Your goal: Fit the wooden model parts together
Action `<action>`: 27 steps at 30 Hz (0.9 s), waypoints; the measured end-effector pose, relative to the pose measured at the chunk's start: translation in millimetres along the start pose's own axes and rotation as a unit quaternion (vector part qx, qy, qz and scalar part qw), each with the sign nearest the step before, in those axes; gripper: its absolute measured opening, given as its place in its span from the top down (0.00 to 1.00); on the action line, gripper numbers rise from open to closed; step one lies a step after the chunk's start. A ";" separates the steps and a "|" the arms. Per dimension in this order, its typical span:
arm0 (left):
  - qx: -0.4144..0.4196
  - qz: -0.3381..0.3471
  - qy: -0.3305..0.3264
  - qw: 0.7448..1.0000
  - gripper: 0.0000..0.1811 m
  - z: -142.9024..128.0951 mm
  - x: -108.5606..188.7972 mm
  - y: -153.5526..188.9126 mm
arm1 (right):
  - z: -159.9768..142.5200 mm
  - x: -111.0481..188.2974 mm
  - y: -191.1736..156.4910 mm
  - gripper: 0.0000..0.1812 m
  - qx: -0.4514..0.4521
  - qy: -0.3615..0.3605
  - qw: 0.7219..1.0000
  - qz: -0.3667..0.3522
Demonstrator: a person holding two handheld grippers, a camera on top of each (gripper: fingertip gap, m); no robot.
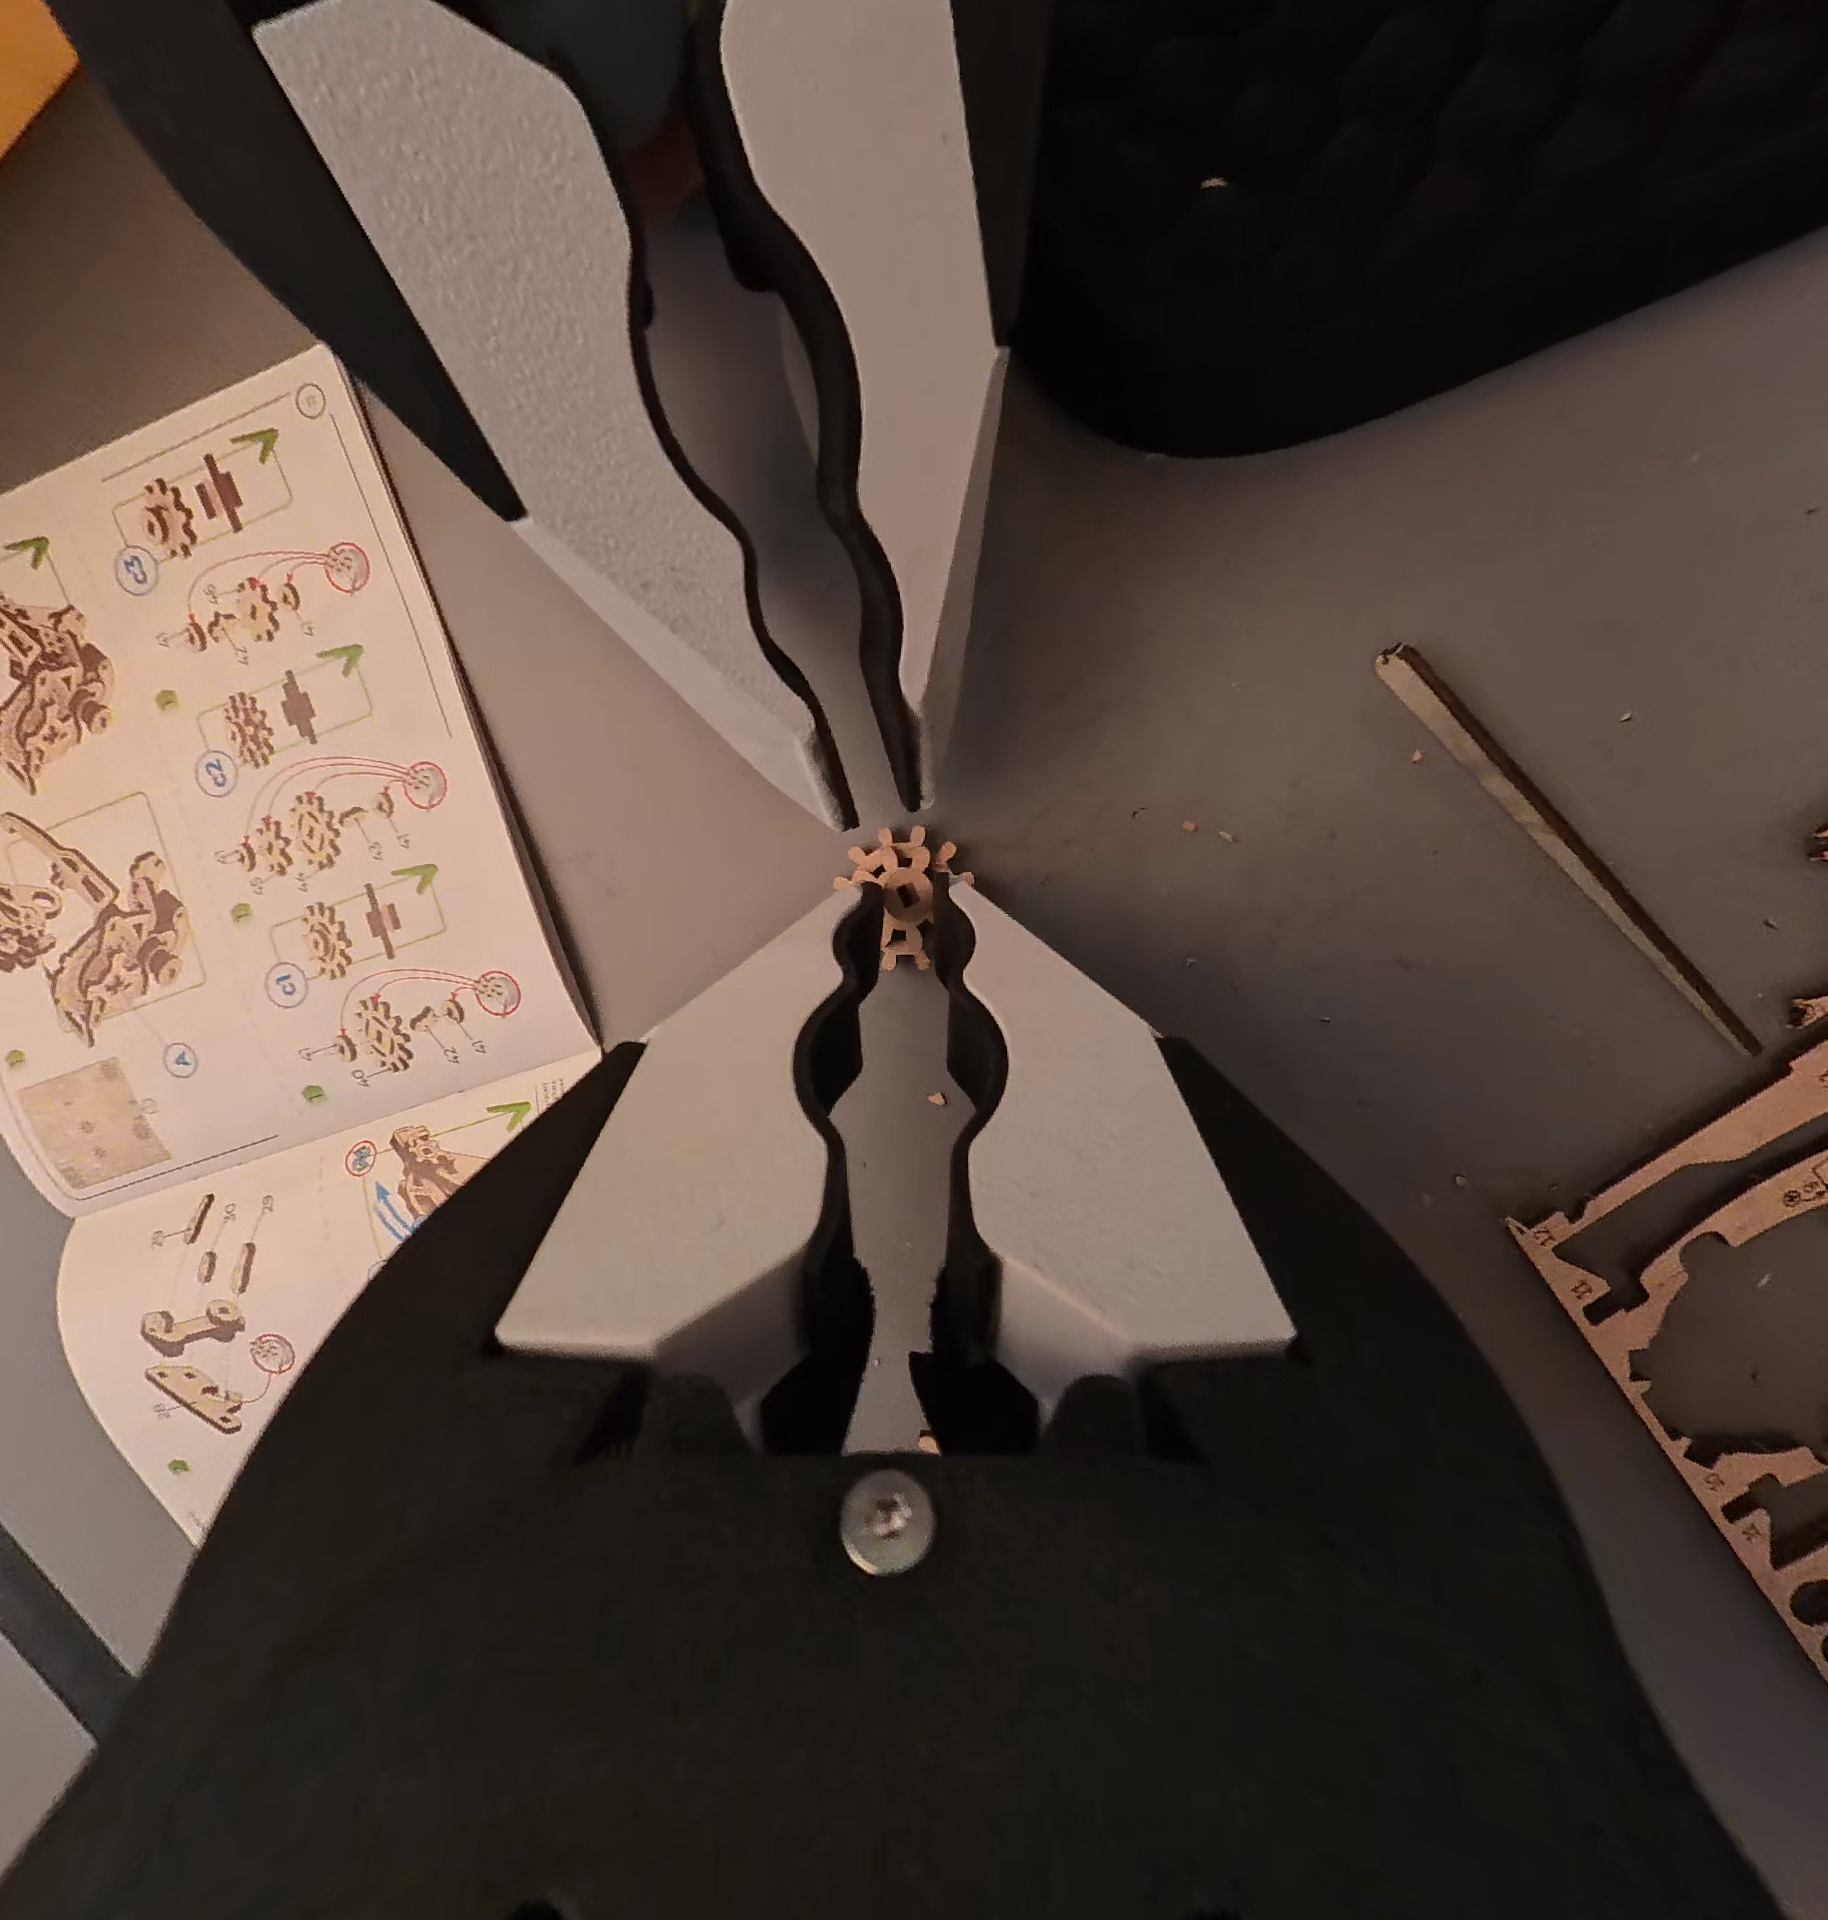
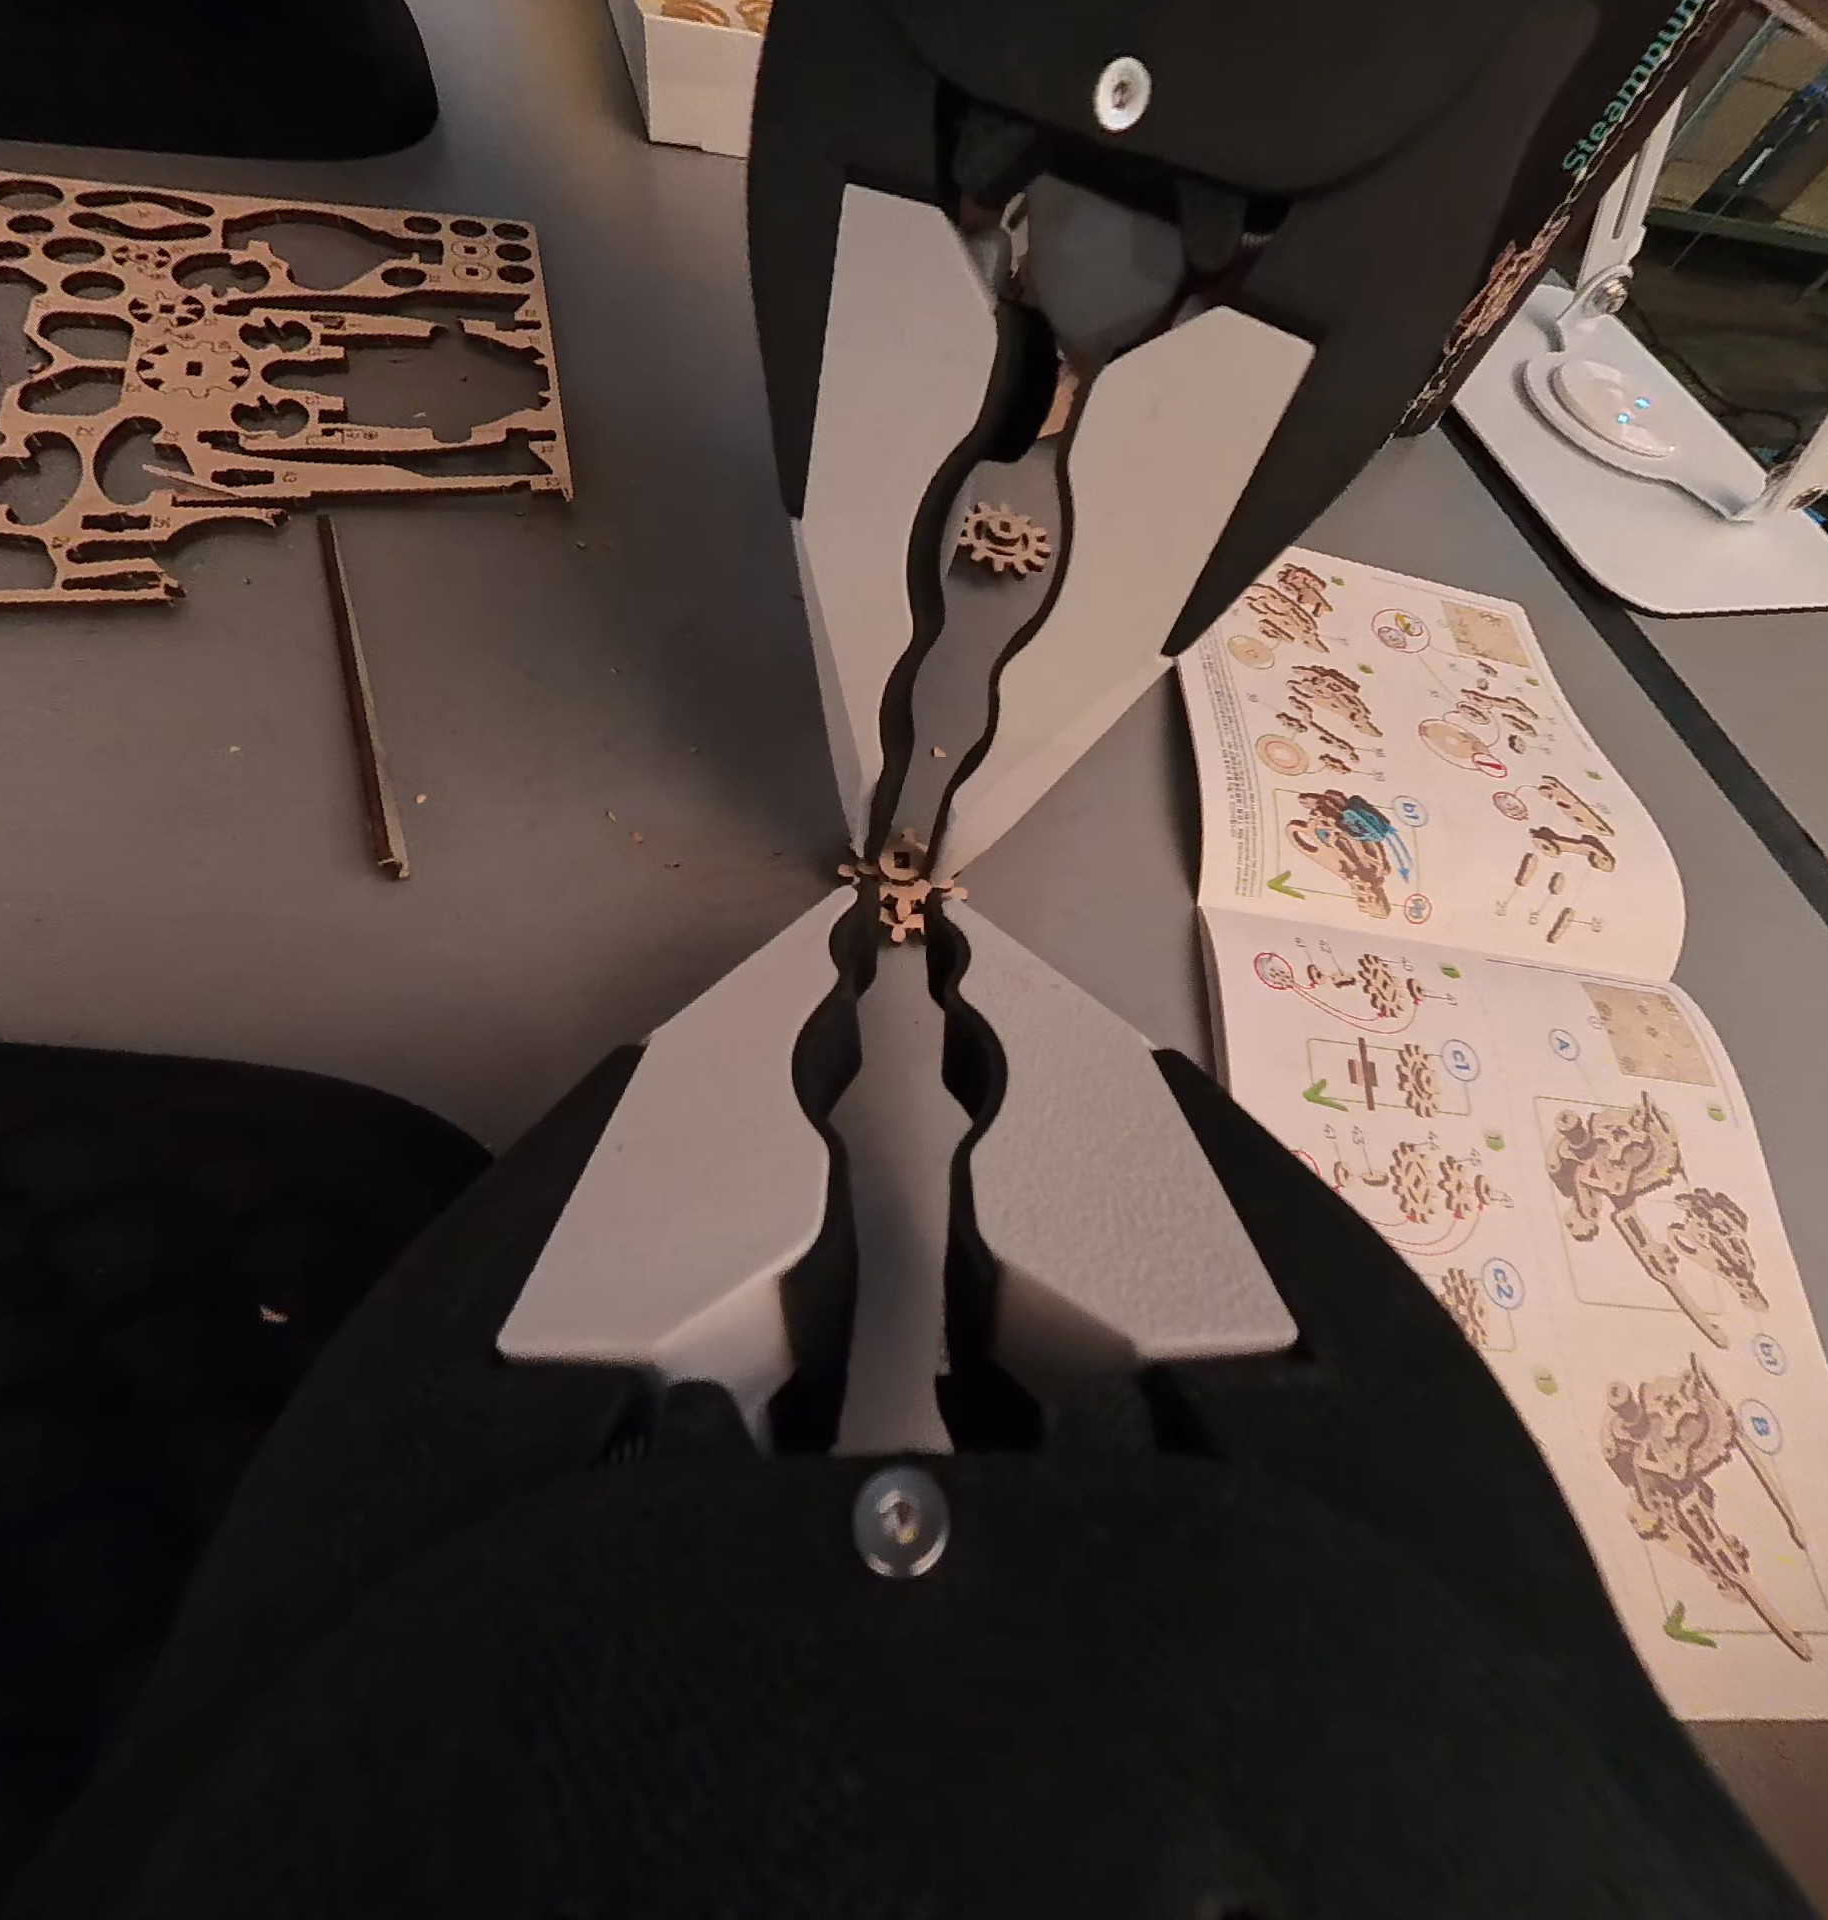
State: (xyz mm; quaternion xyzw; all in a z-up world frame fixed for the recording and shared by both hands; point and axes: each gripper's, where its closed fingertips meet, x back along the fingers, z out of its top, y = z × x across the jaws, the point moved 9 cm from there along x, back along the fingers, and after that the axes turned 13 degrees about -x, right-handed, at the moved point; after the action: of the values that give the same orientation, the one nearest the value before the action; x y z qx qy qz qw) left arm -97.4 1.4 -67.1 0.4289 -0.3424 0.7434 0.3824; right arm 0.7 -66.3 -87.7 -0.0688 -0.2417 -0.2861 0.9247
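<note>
At mid-frame in both wrist views the two tongs meet tip to tip over a grey table (image 1: 1253, 935), so the small wooden gears are partly hidden and hard to separate. The left gripper (image 1: 905, 935) is nipped narrowly on a gear (image 1: 905, 940); the right gripper (image 2: 902, 925) pinches another gear (image 2: 905, 914), the two parts touching. A cut-out wooden sheet (image 2: 266, 343) at upper left is cropped. An instruction booklet (image 2: 1512, 1039) lies at right, a loose gear (image 2: 1003, 540) behind the fingers.
</note>
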 end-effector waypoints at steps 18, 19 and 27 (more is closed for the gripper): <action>0.036 -0.029 0.035 0.998 0.96 -7.3 0.0 -4.9 | 3.1 -7.4 -10.5 0.96 0.093 0.022 0.995 -0.008; 0.035 -0.029 0.034 0.998 0.96 -7.1 0.0 -4.8 | 2.8 -8.7 -9.9 0.94 0.103 0.021 0.994 -0.015; 0.028 -0.025 0.032 0.999 0.96 -7.1 0.2 -4.1 | 0.6 -14.4 -7.1 1.00 0.129 0.001 0.991 -0.031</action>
State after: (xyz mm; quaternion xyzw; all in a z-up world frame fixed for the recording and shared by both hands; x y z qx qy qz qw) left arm -96.5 9.3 -69.0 0.4235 -0.2979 0.7563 0.3998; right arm -13.9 -64.9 -94.3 0.0593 -0.2775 -0.2814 0.9167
